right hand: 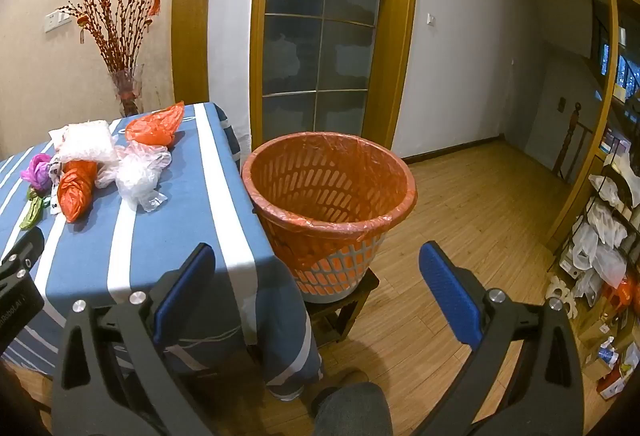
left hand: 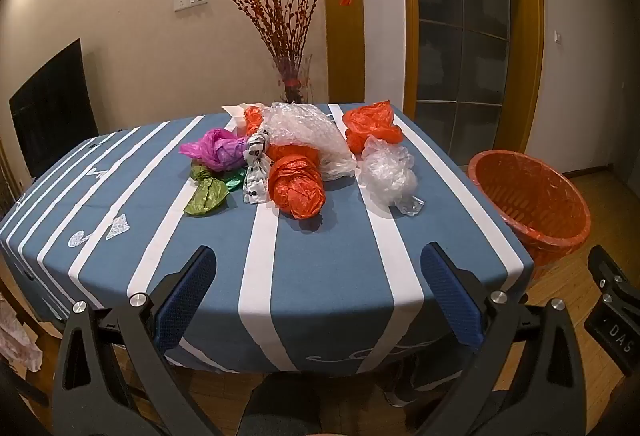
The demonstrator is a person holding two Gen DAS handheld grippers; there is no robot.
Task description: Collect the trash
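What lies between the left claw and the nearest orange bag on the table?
Only bare striped tablecloth lies between the open left claw and the orange bag, per the left wrist view.

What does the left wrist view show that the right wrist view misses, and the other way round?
Only the left wrist view shows the dark screen beyond the table. Only the right wrist view shows the stool under the bin and the cluttered shelf. Both show the striped tablecloth, the crumpled bags, the orange-lined bin and the branch vase. Both grippers, left and right, are open.
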